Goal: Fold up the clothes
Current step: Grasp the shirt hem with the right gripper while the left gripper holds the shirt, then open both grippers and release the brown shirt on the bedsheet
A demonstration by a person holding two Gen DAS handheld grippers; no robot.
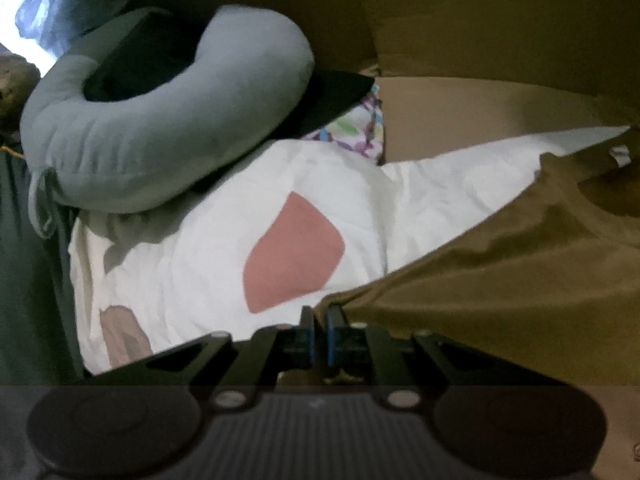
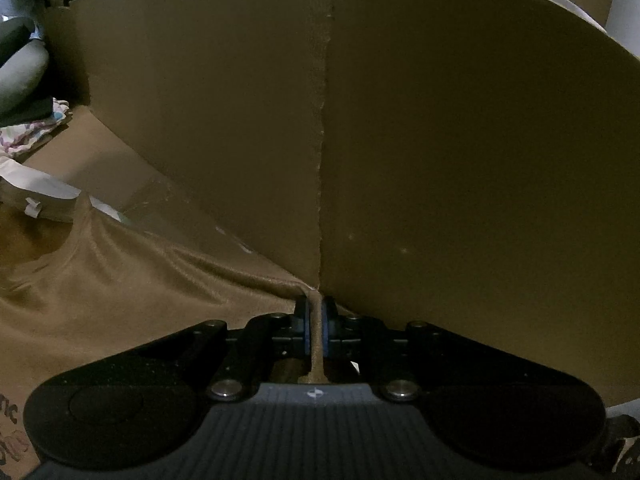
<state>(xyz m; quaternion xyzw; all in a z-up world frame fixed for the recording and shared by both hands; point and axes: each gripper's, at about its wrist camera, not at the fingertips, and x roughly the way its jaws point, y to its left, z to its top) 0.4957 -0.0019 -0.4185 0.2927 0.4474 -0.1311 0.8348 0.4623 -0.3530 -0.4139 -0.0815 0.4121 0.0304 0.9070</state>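
An olive-brown shirt (image 1: 500, 272) lies spread over a white cloth with pink patches (image 1: 248, 216). My left gripper (image 1: 320, 320) is shut on the shirt's edge, a thin fold pinched between its blue pads. In the right wrist view the same olive-brown shirt (image 2: 120, 280) stretches leftward, its neckline (image 2: 60, 216) showing at the left. My right gripper (image 2: 315, 312) is shut on a ridge of the shirt's fabric, which runs up between the pads close to the cardboard wall.
A grey U-shaped neck pillow (image 1: 160, 120) rests on a black item at the upper left. A colourful patterned cloth (image 1: 360, 128) lies behind it. Cardboard walls (image 2: 440, 140) stand close ahead, with a cardboard floor (image 2: 120, 152) at the left.
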